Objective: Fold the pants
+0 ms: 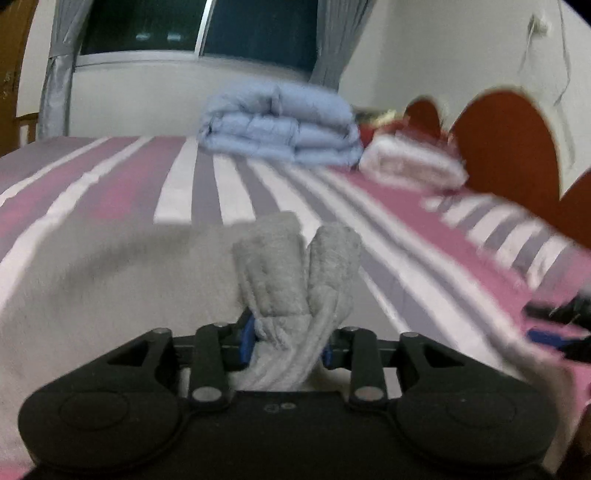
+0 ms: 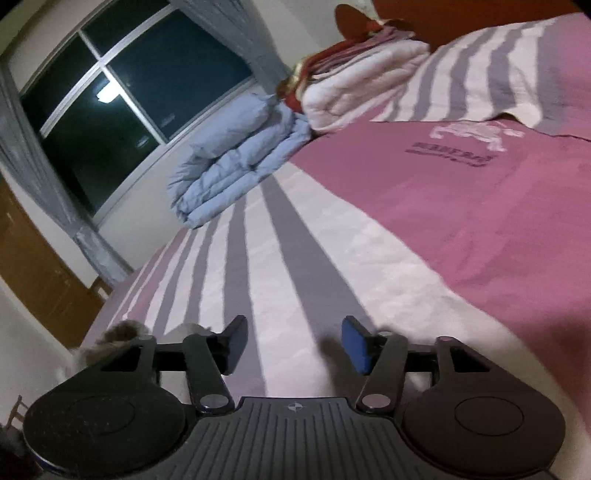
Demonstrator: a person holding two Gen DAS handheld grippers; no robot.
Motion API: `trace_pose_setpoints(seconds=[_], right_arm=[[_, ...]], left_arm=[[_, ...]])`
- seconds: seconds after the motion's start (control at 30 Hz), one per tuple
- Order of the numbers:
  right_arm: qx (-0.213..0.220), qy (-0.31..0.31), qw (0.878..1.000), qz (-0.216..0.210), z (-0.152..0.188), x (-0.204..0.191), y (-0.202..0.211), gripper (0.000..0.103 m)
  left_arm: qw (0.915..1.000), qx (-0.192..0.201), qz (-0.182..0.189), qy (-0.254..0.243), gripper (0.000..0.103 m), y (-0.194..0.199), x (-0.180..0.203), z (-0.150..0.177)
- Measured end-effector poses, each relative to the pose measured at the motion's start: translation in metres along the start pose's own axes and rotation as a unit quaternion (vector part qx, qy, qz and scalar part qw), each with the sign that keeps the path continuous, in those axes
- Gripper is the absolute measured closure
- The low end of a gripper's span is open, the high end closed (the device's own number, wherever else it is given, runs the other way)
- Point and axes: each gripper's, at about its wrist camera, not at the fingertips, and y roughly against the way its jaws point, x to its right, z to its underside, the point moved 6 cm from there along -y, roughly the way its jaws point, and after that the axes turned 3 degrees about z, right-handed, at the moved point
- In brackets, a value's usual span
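Gathered grey fabric of the pants [image 1: 295, 280] is seen bunched between the blue pads of the left gripper [image 1: 289, 345], which are closed on it; two rolled folds stand up past the fingertips, and the rest of the pale garment is spread to the left over the bed. Motion blur is noted across the left wrist view. Nothing is held by the right gripper [image 2: 295, 345]: its jaws stand apart over bare sheet, with only a fuzzy grey-brown scrap visible at its left edge, too blurred to identify. Beneath both tools the striped bedsheet [image 2: 295, 258] is laid, pink, grey and white. Farther off, a folded blue quilt [image 1: 280, 125] is stacked near the wall, with a folded white blanket [image 1: 410, 162] just beside it. Behind these a dark window [image 1: 199, 29] with grey curtains [image 1: 55, 74] is seen.
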Motion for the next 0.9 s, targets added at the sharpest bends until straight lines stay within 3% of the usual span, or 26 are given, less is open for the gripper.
trace_pose_setpoints(seconds=[0.03,0.07,0.1,0.13,0.2,0.27,0.47,0.67,0.83,0.9], right_arm=[[0.001,-0.003,1.0,0.004,0.0,0.003,0.003,0.034],[0.003,-0.004,1.0,0.007,0.0,0.005,0.007,0.034],[0.003,-0.004,1.0,0.008,0.0,0.006,0.009,0.034],[0.004,-0.006,1.0,0.01,0.001,0.006,0.011,0.034],[0.004,-0.015,1.0,0.009,0.003,0.005,0.014,0.034],[0.001,-0.022,1.0,-0.004,0.006,-0.003,0.015,0.034],[-0.027,-0.006,0.995,-0.097,0.027,-0.072,0.007,0.034],[-0.072,0.013,0.988,-0.139,0.061,-0.139,-0.026,0.034],[-0.131,-0.019,0.979,-0.158,0.087,-0.163,-0.061,0.033],[-0.159,-0.024,0.979,-0.126,0.096,-0.164,-0.078,0.029]], left_arm=[[1.0,0.001,0.0,-0.004,0.055,-0.005,0.005,0.003],[0.9995,0.014,0.03,0.001,0.018,0.0,0.011,0.006],[0.9977,0.028,0.061,0.01,0.006,0.008,0.013,0.009],[0.9964,0.035,0.076,0.011,0.008,0.013,0.016,0.011],[0.998,0.025,0.055,-0.017,0.025,0.018,0.014,0.014],[0.9984,0.029,0.045,-0.016,0.029,0.026,0.001,0.009],[0.9956,0.08,-0.046,0.015,0.02,0.091,-0.102,-0.011],[0.9843,0.055,-0.157,0.06,0.015,0.136,-0.22,0.004],[0.9769,0.06,-0.174,0.108,0.015,0.158,-0.261,0.041],[0.971,0.058,-0.175,0.152,0.015,0.162,-0.272,0.047]])
